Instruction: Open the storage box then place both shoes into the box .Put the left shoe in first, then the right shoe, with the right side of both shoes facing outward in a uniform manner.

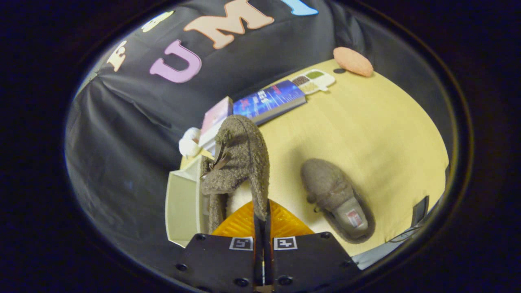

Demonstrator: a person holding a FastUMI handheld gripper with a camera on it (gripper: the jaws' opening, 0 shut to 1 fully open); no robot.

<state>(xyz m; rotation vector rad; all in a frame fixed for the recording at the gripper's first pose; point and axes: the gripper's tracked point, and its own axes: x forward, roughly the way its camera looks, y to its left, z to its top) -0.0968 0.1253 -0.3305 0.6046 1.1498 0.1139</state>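
The gripper (263, 215) is clenched on a fuzzy shoe (240, 162), holding it up beside the box (183, 203). The other shoe (336, 199) lies on the table (366, 134).

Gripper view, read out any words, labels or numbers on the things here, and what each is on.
Blue book: cover print too blurred to read.
Shoe on the table: insole label too small to read.
Gripper, shut on the held shoe: two square markers, no words.
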